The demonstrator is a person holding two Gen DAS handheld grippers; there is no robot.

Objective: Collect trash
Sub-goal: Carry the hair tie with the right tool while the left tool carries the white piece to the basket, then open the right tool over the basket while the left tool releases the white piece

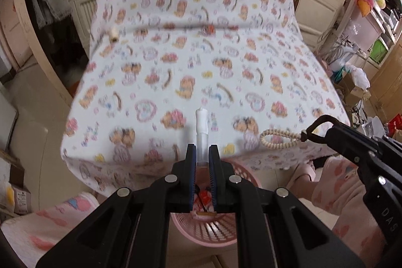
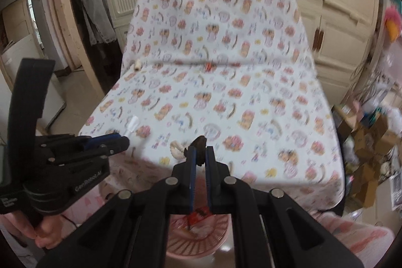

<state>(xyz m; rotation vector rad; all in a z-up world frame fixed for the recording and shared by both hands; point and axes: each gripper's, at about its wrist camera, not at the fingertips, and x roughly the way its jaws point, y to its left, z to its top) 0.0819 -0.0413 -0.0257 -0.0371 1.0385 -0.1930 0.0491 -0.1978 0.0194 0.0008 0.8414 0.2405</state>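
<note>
Left gripper [image 1: 202, 152] jaws clenched on white tube [image 1: 201, 127]; right gripper [image 2: 200, 155] jaws clenched on beaded cord [image 1: 279, 138]. Both near pink basket [image 1: 206, 230], which already holds wrappers. Cork [image 1: 113, 34] and red scrap [image 1: 209, 29] remain on bed [image 1: 226, 54].

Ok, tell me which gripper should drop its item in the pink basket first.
Left, probably. The left gripper holds its white tube directly above the pink basket; the right gripper, holding the beaded loop, looks further out.
</note>
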